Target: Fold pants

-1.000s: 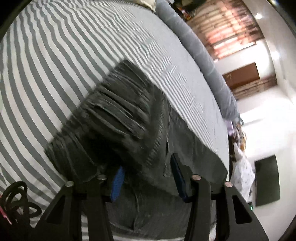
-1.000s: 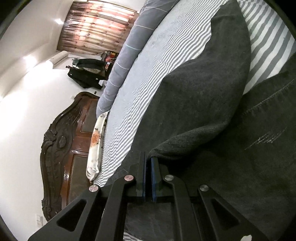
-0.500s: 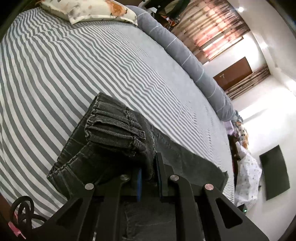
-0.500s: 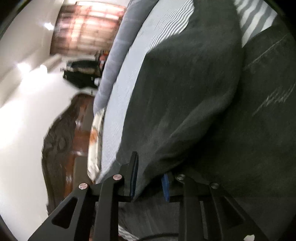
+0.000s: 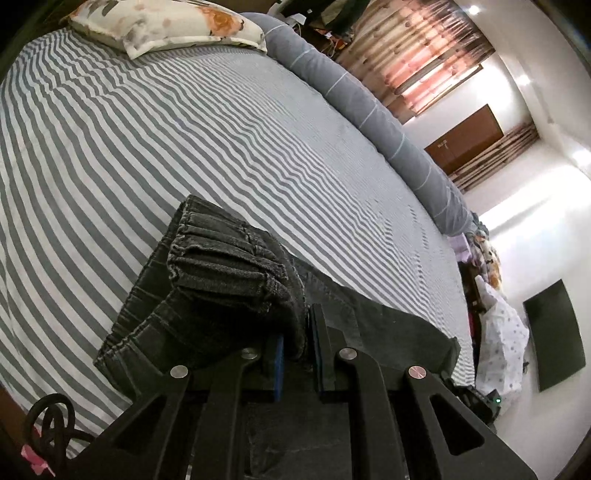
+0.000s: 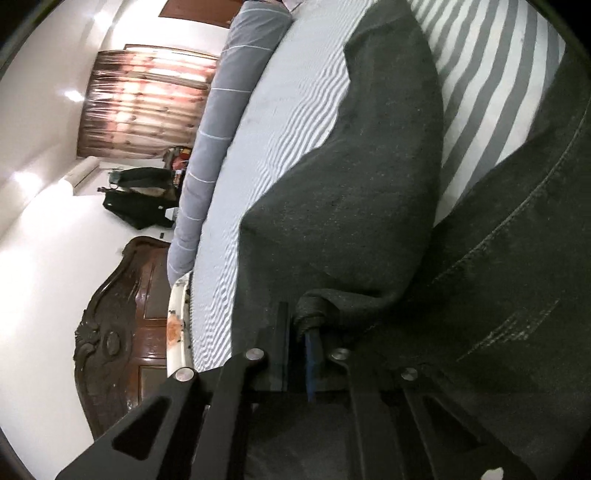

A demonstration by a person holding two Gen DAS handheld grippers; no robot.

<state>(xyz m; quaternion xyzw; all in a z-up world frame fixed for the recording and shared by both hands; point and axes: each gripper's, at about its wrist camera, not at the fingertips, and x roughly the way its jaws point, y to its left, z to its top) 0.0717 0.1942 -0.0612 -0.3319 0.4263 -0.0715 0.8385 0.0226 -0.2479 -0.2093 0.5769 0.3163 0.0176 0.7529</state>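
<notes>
Dark grey denim pants [image 5: 221, 277] lie on the striped bed sheet [image 5: 166, 129]. In the left wrist view their gathered waistband end is bunched up and raised off the sheet, and my left gripper [image 5: 295, 332] is shut on that bunch. The right wrist view shows a pant leg [image 6: 351, 184] folded over and stretching away across the sheet. My right gripper [image 6: 297, 325] is shut on the rolled edge of that fold, with blue pads on either side. More denim with a stitched seam [image 6: 517, 295] fills the right of that view.
A floral pillow [image 5: 166, 22] and a long grey bolster [image 5: 369, 110] lie along the far side of the bed. A carved dark wooden headboard [image 6: 118, 314] stands at the bed's end. A black cable [image 5: 51, 417] hangs near the left gripper.
The left gripper closed on the bunched waistband and lifted it. The right gripper opened briefly, shifted along the fold and closed on it again.
</notes>
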